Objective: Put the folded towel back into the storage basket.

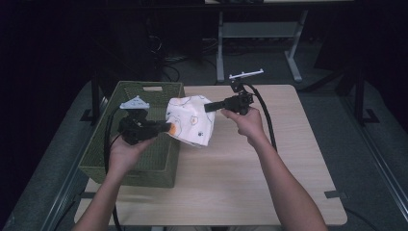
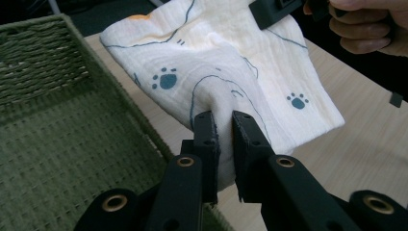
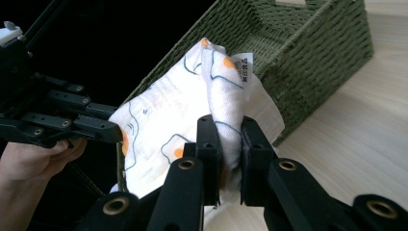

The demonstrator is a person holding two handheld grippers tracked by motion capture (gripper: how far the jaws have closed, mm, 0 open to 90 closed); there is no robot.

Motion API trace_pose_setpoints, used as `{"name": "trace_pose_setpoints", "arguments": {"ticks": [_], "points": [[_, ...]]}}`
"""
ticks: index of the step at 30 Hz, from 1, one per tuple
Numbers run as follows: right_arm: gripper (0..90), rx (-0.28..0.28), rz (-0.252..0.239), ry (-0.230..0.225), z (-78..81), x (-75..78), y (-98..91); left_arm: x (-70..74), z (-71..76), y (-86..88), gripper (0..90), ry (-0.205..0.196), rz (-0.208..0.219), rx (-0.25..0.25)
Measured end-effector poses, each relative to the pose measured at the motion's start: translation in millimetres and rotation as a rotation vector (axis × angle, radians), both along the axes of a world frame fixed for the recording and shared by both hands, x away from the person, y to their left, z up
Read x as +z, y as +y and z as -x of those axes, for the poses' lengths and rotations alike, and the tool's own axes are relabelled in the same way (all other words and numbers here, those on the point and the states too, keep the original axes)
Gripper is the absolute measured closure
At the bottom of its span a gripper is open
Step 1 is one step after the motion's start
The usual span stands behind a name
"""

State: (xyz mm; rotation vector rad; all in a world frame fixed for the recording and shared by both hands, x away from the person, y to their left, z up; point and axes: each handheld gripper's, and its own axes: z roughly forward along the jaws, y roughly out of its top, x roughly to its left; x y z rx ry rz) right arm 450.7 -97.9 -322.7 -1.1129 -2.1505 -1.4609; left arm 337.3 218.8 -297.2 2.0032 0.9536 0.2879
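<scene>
— Dark room all round us, and the pale wooden desk (image 1: pixel 250 163) is lit in the middle. What are we holding?

— We hold a white cloth (image 1: pixel 190 120) printed with blue paw marks and orange spots, stretched in the air between us, over the desk just beside the green woven basket (image 1: pixel 144 163).

— How does our left hand-held gripper (image 2: pixel 223 125) stand?

— Its jaws are pressed together on a fold of the cloth, at the edge above the basket's rim.

— And our right hand-held gripper (image 3: pixel 226 132)?

— Pinching the cloth too, at the bunched corner near the sewn-in label (image 3: pixel 245 65). The basket sits at the desk's left side, and the cloth hangs clear of the desk.
</scene>
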Motion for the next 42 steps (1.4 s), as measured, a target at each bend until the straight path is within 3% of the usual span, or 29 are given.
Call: {"name": "trace_pose_setpoints", "arguments": {"ticks": [16,32,42], "points": [[80.9,0.037,0.01,-0.004,-7.5,4.9,46.9,0.0,1.1,40.6,81.5,0.002,0.005,0.042],[80.9,0.063,0.018,-0.011,-13.8,6.4,96.9,-7.6,5.1,88.5,81.8,0.019,0.012,0.127],[80.7,0.08,0.013,-0.003,-18.0,-2.5,128.5,-14.0,9.9,112.9,81.8,0.033,-0.007,0.166]]}}
